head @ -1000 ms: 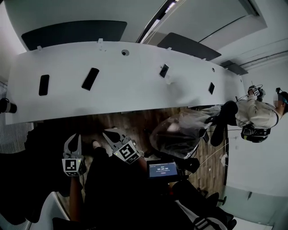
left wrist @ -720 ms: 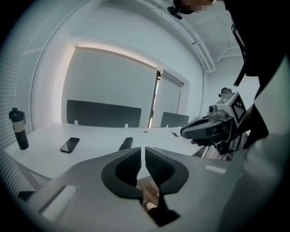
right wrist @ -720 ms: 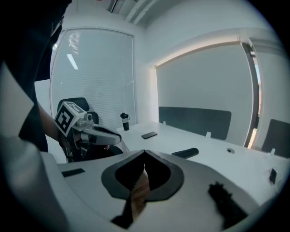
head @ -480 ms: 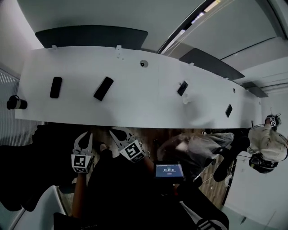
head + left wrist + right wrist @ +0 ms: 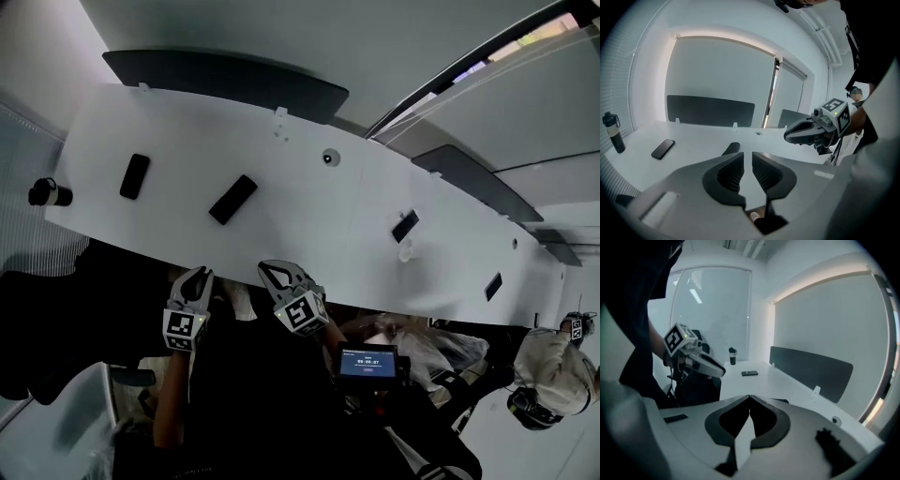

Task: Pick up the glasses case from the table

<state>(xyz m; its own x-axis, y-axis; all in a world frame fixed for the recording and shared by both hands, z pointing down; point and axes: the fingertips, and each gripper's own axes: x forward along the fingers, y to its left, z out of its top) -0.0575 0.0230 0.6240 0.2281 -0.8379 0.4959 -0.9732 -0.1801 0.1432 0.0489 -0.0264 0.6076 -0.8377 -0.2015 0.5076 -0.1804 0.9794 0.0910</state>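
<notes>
The light is soft and even. In the head view the white surface reads pale grey, while everything below its near edge sinks to near black. A glowing light strip rims the wall in the left gripper view. Fisheye distortion bends straight lines, and the corners vignette dark. The right gripper looms soft and out of focus.

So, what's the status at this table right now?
Both empty: left hand-held gripper opening, right hand-held gripper shut. The glasses case lies untouched on the table ahead. Nothing blocks the way.

The left tool, jaws opening empty, faces the glasses case.
</notes>
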